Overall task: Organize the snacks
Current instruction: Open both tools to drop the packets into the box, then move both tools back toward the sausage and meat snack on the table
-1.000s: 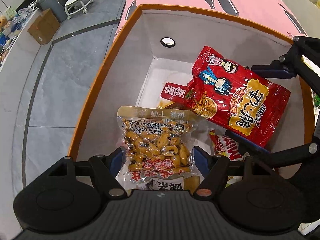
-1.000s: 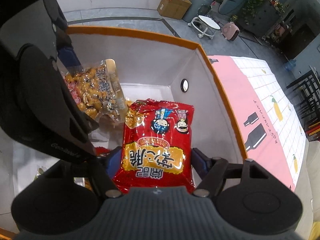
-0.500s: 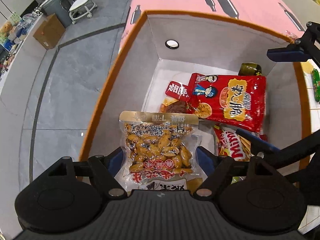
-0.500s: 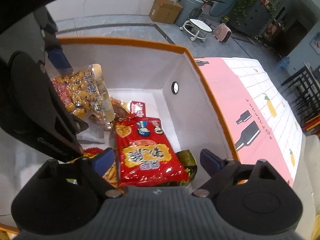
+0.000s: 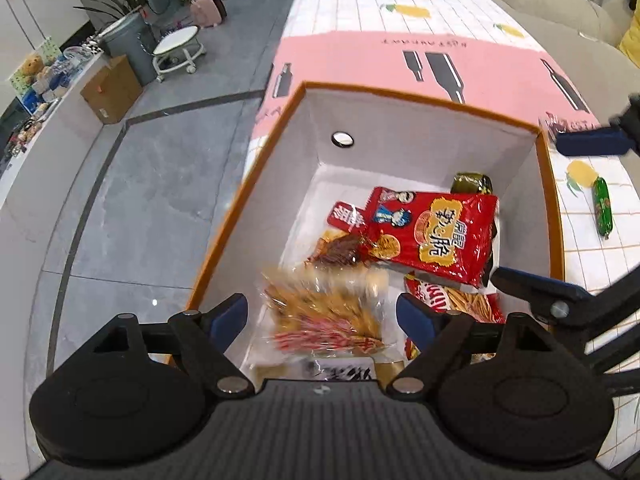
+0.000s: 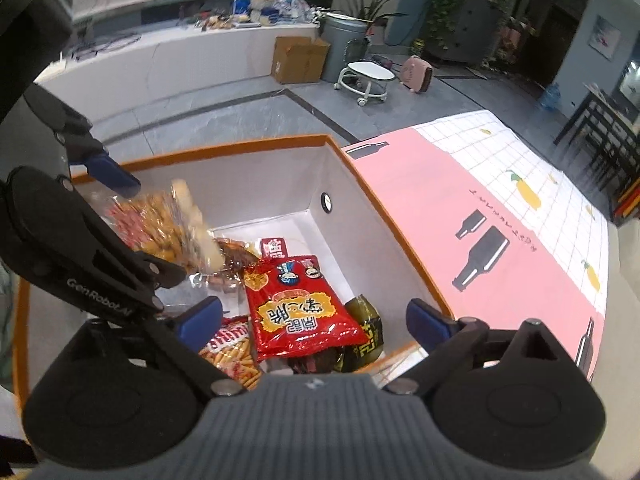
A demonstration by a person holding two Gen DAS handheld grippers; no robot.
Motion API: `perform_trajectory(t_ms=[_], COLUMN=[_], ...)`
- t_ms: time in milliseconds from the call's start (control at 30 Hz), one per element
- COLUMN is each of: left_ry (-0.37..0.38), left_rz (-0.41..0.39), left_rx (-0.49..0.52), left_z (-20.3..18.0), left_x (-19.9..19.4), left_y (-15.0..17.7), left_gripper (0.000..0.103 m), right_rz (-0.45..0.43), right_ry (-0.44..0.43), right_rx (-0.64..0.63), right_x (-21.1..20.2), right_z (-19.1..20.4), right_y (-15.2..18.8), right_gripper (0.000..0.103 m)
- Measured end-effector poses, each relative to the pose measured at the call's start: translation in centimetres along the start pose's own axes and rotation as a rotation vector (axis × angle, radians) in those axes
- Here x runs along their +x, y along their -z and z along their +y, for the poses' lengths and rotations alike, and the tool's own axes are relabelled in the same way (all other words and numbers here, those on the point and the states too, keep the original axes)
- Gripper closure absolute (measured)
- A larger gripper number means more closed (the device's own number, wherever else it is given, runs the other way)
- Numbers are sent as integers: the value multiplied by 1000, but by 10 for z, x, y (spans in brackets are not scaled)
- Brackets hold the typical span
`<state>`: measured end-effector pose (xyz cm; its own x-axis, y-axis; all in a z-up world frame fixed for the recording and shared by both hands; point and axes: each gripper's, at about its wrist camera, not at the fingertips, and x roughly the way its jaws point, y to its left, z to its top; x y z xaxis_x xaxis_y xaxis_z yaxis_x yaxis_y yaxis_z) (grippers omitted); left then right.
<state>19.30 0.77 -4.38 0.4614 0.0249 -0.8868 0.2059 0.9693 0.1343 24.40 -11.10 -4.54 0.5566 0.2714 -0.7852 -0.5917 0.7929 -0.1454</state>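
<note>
A white box with an orange rim [image 5: 240, 220] [image 6: 224, 148] holds several snack packs. The red cartoon pack [image 5: 434, 232] [image 6: 300, 308] lies on top of them. My left gripper [image 5: 322, 314] is open over the box's near end, and the clear bag of yellow nuts [image 5: 324, 312] [image 6: 168, 228] is blurred, loose between its fingers. My right gripper [image 6: 314, 318] is open and empty above the red pack; its blue fingertips [image 5: 592, 146] also show in the left wrist view.
A red pack of sticks [image 5: 452, 300] [image 6: 232, 348], a dark green pack [image 6: 366, 336] and a small red pack [image 5: 346, 216] lie in the box. A green sausage [image 5: 602, 206] lies on the checked tablecloth right of it. The floor is on the left.
My left gripper has opened and the nut bag is dropping, blurred. Both grippers have lifted away from the box. The red pack let go by the right gripper lies flat in the box.
</note>
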Motion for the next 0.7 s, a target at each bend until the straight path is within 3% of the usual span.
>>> perform_trajectory(t_ms=[333, 700], left_ry=[69, 162], left_rz=[-55, -161], left_rx=[-3, 78], left_z=[-6, -59], left_x=[-29, -63], left_y=[-2, -6], left_gripper=[0, 0], right_rz=[-34, -102], right_ry=[8, 95], right_rx=[85, 191], right_x=[-22, -69], right_z=[-4, -24], right_y=[24, 74], right_gripper=[8, 8])
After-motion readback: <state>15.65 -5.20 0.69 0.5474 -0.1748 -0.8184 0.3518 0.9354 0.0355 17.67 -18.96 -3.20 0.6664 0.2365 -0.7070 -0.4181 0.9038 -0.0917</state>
